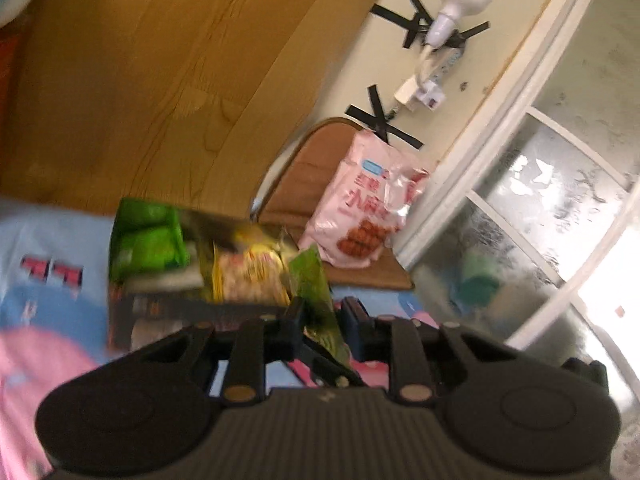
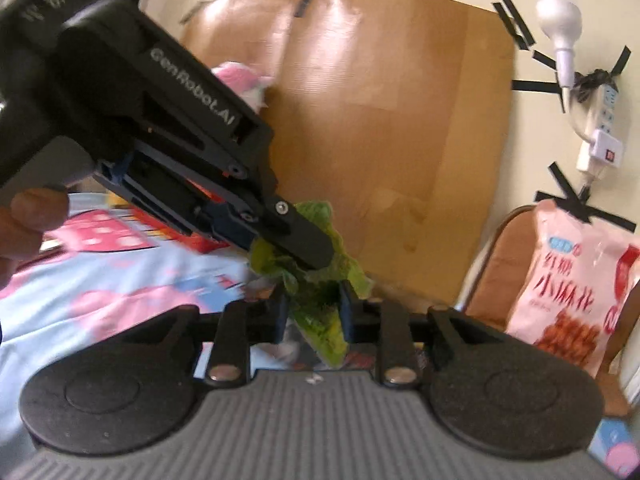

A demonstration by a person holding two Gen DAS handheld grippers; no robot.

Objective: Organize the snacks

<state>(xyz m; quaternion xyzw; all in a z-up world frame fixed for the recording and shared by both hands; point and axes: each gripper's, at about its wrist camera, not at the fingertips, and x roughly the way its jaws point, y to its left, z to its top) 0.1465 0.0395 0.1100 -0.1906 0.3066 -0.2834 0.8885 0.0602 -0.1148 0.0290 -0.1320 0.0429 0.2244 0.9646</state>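
Observation:
A crumpled green snack packet (image 1: 311, 280) hangs between both grippers above the bed. In the left wrist view my left gripper (image 1: 324, 309) is shut on its lower edge. The right wrist view shows the same packet (image 2: 320, 326) pinched between the pads of my right gripper (image 2: 313, 306). There my left gripper (image 2: 306, 256) reaches in from the upper left and clamps the packet's top, with a person's hand (image 2: 28, 220) behind it. Behind the packet stands a dark box (image 1: 160, 312) holding green packets (image 1: 148, 236) and a yellow packet (image 1: 248, 276).
A pink snack bag (image 2: 572, 280) leans on a brown chair (image 1: 296, 184) to the right. Below lies a blue and pink bed sheet (image 2: 100, 280). Taped cardboard (image 2: 380, 100) covers the wall, with a bulb and power strip (image 2: 604, 108) beside it. A glass door (image 1: 540, 200) is far right.

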